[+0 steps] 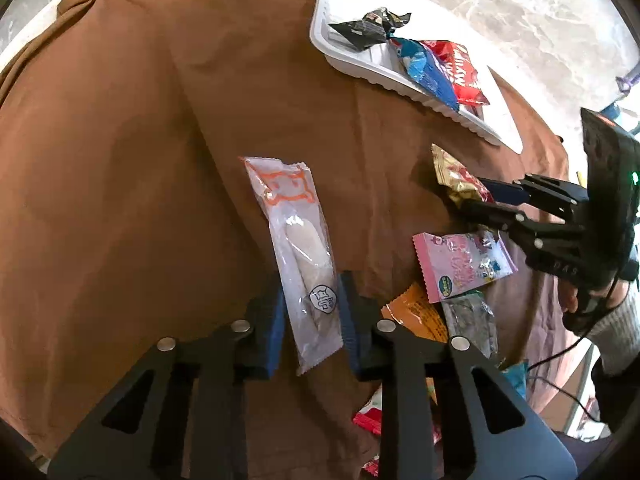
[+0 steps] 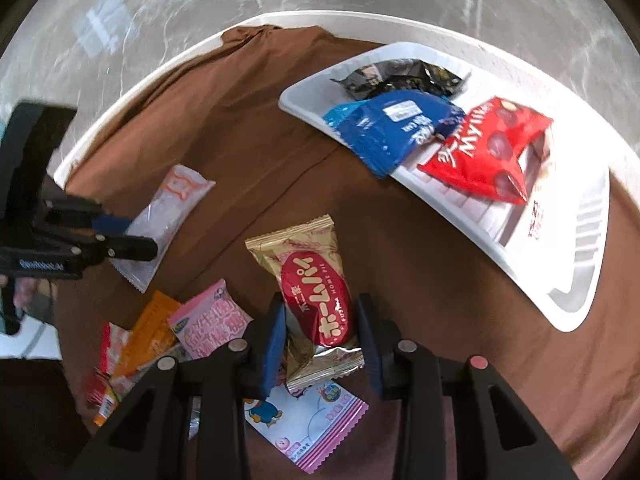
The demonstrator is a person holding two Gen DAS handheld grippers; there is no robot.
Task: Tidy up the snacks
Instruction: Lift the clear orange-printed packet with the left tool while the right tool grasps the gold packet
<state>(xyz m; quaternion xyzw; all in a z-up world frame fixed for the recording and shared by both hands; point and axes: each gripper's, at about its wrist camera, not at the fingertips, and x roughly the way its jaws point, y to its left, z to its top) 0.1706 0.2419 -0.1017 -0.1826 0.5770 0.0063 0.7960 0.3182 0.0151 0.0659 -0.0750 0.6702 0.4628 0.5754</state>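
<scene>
A long white packet with an orange cat drawing (image 1: 296, 240) lies on the brown cloth, and my left gripper (image 1: 312, 304) is shut on its lower end, blue pads pressing both sides. The right wrist view shows the same grip from the side, with the left gripper (image 2: 138, 236) clamped on the packet (image 2: 176, 200). My right gripper (image 2: 322, 320) is shut on a gold packet with a red oval label (image 2: 304, 256). From the left wrist view, that right gripper (image 1: 472, 196) pinches the gold packet (image 1: 452, 172) just above the cloth.
A white tray (image 2: 560, 280) at the back right holds a black packet (image 2: 400, 74), a blue one (image 2: 392, 128) and a red one (image 2: 484, 152). Pink (image 1: 460, 264), orange (image 1: 416, 312) and other loose packets lie together near the grippers. The brown cloth (image 1: 140, 160) covers a round white table.
</scene>
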